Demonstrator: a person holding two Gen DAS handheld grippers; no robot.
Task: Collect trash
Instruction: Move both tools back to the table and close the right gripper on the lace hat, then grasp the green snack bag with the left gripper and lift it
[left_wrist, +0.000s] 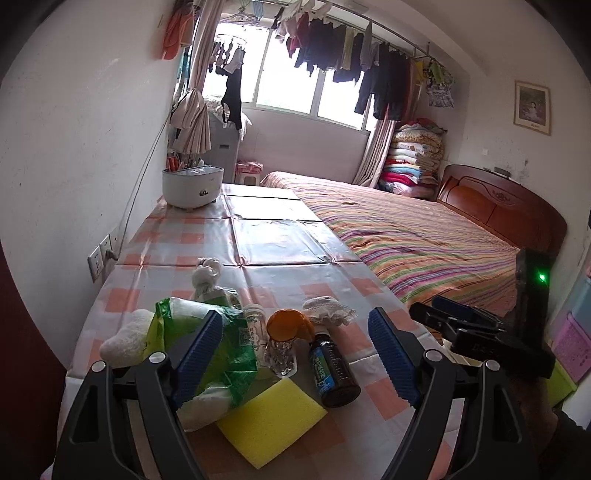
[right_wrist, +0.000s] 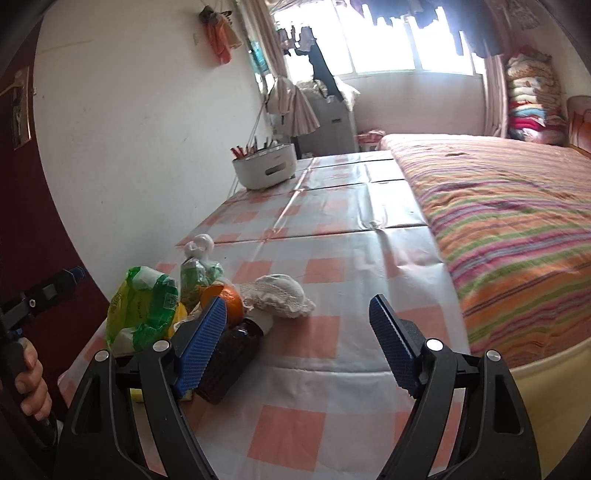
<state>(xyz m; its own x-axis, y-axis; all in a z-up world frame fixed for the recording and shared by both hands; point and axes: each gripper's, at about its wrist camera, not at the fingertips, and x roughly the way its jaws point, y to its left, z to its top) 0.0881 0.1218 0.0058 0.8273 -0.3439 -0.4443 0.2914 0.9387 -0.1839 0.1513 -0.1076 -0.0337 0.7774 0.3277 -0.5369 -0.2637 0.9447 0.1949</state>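
Both your grippers hang over the near end of the checked table (left_wrist: 280, 236) with their jaws spread wide and nothing between the pads: the left gripper (left_wrist: 295, 354) sits right over the pile, the right gripper (right_wrist: 297, 343) a little off to its three o'clock side.

The trash is bunched at the table's near left corner. From the left wrist view, the green plastic bag (left_wrist: 225, 354) lies at nine o'clock of the pile, the yellow sponge (left_wrist: 271, 421) at six, the brown bottle (left_wrist: 332, 373) at four, the orange cap (left_wrist: 290, 325) in the middle and the white lace cloth (left_wrist: 327, 314) at one.

Expect the bag to be light, crinkly and slippery, so pinch a gathered fold rather than a flat face. The sponge should be soft and light; take it across its thin edges. The bottle looks rigid and possibly glass (it may roll, lying on its side), so close across the middle of its body, gently. The cloth is limp; grab it at its bunched centre.
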